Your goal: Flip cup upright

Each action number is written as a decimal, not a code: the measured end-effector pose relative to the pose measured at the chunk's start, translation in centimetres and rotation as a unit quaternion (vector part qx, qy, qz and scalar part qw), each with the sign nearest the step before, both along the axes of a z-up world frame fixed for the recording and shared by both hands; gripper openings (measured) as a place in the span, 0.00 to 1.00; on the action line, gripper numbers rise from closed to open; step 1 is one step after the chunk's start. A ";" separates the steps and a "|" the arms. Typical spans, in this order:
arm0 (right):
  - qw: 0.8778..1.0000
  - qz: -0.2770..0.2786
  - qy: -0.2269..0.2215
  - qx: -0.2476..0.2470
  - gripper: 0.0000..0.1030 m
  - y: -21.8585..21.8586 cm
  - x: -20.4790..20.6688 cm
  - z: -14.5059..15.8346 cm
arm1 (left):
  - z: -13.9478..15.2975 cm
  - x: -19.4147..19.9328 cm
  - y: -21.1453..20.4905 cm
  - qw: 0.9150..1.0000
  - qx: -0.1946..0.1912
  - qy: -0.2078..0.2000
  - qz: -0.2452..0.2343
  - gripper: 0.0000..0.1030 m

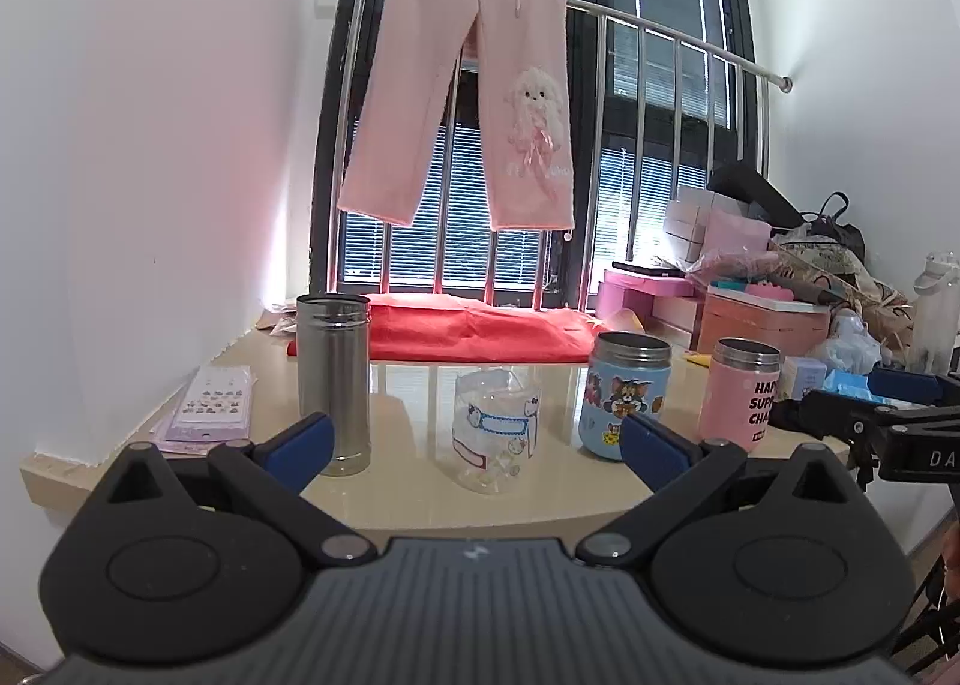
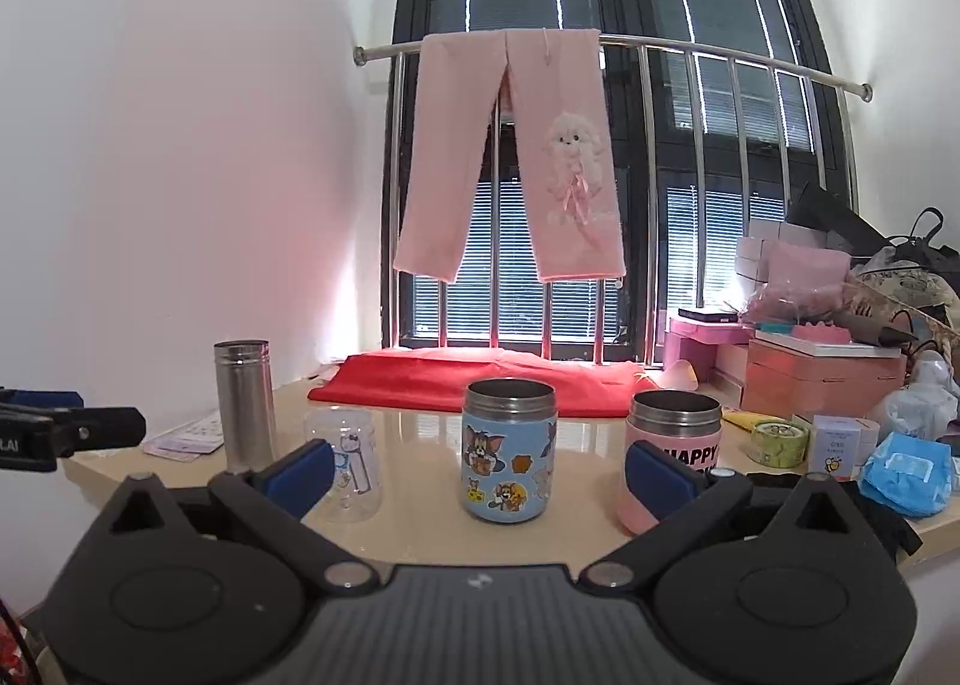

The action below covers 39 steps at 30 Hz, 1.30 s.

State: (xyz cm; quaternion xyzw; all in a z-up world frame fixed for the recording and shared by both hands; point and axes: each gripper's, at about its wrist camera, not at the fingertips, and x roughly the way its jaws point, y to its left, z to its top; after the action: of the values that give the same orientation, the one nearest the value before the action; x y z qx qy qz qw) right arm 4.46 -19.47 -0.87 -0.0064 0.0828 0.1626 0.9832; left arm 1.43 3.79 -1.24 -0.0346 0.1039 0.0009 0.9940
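Four containers stand in a row on the glossy beige counter (image 1: pixel 420 499): a tall brushed-steel cylinder (image 1: pixel 333 382), a clear plastic cup with cartoon stickers (image 1: pixel 495 428), a blue steel-rimmed jar printed with cat-and-mouse figures (image 1: pixel 627 394), and a pink steel-rimmed jar with black lettering (image 1: pixel 743 392). The clear cup appears to be the one standing mouth-down, its narrower closed end uppermost, though its transparency leaves this a judgement; its long axis is vertical. The left gripper (image 1: pixel 477 442) is spread wide and empty, and the cup lies straight ahead between its blue pads (image 1: pixel 300 444), short of contact. The right gripper (image 2: pixel 480 478), equally wide and empty, faces the blue jar (image 2: pixel 509 450); the clear cup (image 2: pixel 342 466) sits off to its left, partly behind the left pad. The left gripper is thus nearer and aligned: a straight advance, closing across the cup's wall, would precede the turn-over.
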 end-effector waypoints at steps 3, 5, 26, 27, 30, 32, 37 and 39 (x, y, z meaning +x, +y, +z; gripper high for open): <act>1.000 0.001 0.003 -0.001 1.00 0.0 0.1 -0.1 | -0.2 0.0 0.0 1.000 -0.003 0.003 -0.004 1.00; 1.000 0.002 0.004 -0.002 1.00 0.0 0.1 -0.1 | -0.2 0.0 0.0 1.000 -0.003 0.002 -0.005 1.00; 1.000 0.002 0.004 -0.002 1.00 0.2 -0.1 -0.2 | -0.3 -0.2 0.2 1.000 -0.005 0.002 -0.009 1.00; 1.000 0.002 0.004 -0.002 1.00 0.2 -0.1 -0.2 | -0.3 -0.2 0.2 1.000 -0.005 0.002 -0.010 1.00; 1.000 0.002 0.005 -0.002 1.00 0.2 -0.1 -0.2 | -0.3 -0.2 0.2 1.000 -0.005 0.001 -0.011 1.00; 1.000 0.003 0.005 -0.001 1.00 0.2 -0.2 -0.2 | -0.3 -0.2 0.1 1.000 -0.005 0.001 -0.011 1.00; 1.000 0.003 0.006 -0.001 1.00 0.1 -0.2 -0.3 | -0.3 -0.3 0.2 1.000 -0.005 -0.001 -0.011 1.00; 1.000 0.003 0.005 -0.001 1.00 0.1 -0.3 -0.2 | -0.4 -0.3 0.3 1.000 -0.008 0.000 -0.015 1.00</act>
State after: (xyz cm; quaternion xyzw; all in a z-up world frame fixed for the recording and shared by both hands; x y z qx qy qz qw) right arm 4.17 -19.34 -1.11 -0.0070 0.0876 0.1654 0.9823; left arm 1.17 4.04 -1.62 -0.0409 0.1041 -0.0152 0.9936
